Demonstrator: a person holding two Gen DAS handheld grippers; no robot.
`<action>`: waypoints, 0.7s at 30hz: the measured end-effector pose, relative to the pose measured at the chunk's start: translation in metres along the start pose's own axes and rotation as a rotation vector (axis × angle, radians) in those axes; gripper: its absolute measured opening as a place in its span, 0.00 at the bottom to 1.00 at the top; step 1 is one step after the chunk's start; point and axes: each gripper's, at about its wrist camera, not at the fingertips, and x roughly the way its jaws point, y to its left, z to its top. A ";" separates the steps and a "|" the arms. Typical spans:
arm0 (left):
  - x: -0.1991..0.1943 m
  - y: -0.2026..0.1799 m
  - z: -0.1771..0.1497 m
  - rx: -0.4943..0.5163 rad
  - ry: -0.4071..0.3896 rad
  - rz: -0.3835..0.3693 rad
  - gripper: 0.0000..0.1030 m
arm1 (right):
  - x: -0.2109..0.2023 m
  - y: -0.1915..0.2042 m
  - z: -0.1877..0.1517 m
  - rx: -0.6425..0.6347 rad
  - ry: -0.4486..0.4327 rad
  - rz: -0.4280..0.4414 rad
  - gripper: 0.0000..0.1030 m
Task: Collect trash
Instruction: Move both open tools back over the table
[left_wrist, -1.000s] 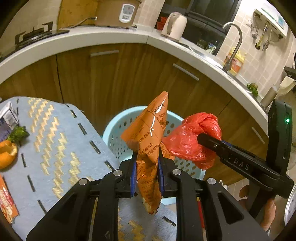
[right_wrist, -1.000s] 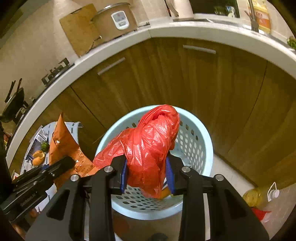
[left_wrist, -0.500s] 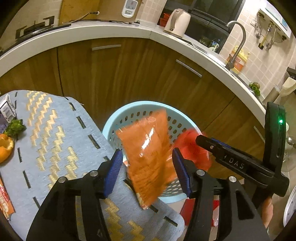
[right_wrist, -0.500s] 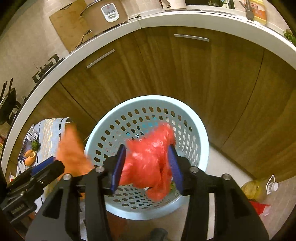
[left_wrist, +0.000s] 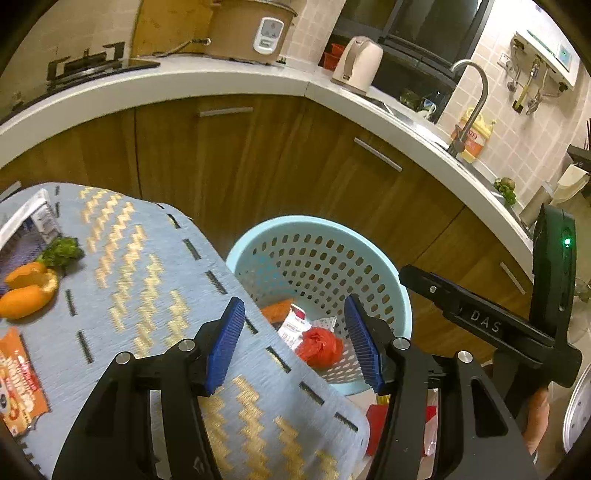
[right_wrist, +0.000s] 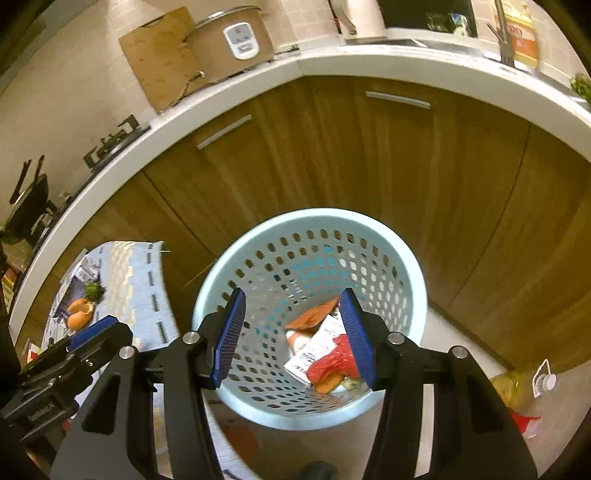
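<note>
Jaws apart above kitchen-floor basket (right_wrist: 413, 291)

Trash lying in the pale blue basket, seen past the parted right tool

The right tool (right_wrist: 291, 332) has just been opening; its blue pads (right_wrist: 229, 332) stand apart with nothing between them. Below, the perforated basket (right_wrist: 310, 225) holds a red bag (right_wrist: 327, 363), an orange wrapper (right_wrist: 310, 317) and a white packet (right_wrist: 314, 349). The left tool (right_wrist: 94, 332) shows at the lower left, over the cloth-covered bench (right_wrist: 133, 266).
</note>
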 end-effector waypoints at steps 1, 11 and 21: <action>-0.004 0.002 0.000 -0.002 -0.007 0.003 0.53 | -0.003 0.004 0.001 -0.007 -0.005 0.007 0.48; -0.079 0.058 -0.020 -0.111 -0.110 0.094 0.53 | -0.032 0.080 -0.001 -0.138 -0.057 0.122 0.48; -0.150 0.150 -0.054 -0.273 -0.149 0.349 0.59 | -0.015 0.164 -0.029 -0.286 -0.018 0.224 0.48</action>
